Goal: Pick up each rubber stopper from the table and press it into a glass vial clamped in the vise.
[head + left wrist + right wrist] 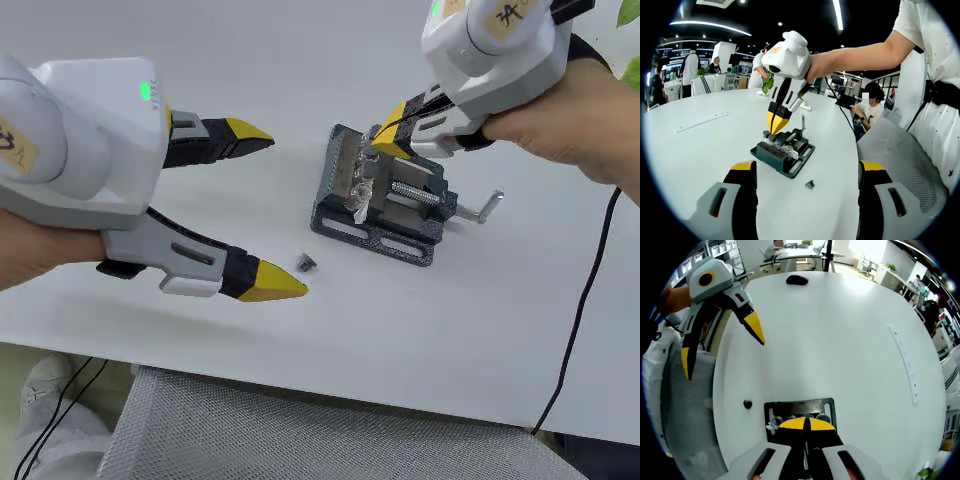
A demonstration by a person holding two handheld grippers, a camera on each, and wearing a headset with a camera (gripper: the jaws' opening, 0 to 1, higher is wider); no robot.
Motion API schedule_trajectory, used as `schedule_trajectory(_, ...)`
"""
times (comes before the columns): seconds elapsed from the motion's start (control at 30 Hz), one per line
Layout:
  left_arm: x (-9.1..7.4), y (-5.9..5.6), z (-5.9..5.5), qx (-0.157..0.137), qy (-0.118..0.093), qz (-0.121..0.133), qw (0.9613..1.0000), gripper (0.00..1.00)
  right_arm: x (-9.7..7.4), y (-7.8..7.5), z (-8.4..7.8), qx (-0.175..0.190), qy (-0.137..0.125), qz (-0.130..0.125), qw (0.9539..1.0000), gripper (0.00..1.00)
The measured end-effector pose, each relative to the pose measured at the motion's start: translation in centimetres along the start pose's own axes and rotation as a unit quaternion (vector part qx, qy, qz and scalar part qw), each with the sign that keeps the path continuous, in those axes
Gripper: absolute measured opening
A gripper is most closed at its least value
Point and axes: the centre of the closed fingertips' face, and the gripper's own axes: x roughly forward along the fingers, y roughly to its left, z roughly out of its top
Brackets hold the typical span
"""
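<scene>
A dark grey vise (345, 228) sits mid-table with a clear glass vial (357, 211) between its clamp faces. My right gripper (385, 146) is shut, its yellow tips down on the vise's far end; anything pinched between them is hidden. From its own camera the shut right gripper (806, 424) covers the middle of the vise (790, 406). One small dark rubber stopper (306, 262) lies loose on the table in front of the vise. My left gripper (265, 210) is open wide and empty, left of the vise, its lower tip close to the stopper (810, 184).
The vise's screw handle (486, 208) sticks out to the right. A black cable (590, 290) runs down the table's right side. A grey mesh chair back (300, 440) stands at the near edge. A white strip (700, 121) lies far left on the table.
</scene>
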Motion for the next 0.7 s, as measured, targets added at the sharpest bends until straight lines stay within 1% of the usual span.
schedule_trajectory(0.2,-0.03,-0.07,0.07,-0.001,0.000,0.001,1.0000,0.82,0.36,-0.38,-0.20,-0.002,0.007,0.000,1.0000,0.00)
schedule_trajectory(0.23,-0.01,-0.07,0.09,0.000,0.000,0.001,1.0000,0.82,0.16,-0.28,-0.25,-0.001,0.008,0.001,1.0000,0.00)
schedule_trajectory(0.7,0.16,-0.08,0.16,0.000,-0.002,-0.002,1.0000,0.81,0.13,-0.48,-0.60,0.013,0.006,0.004,0.9999,0.00)
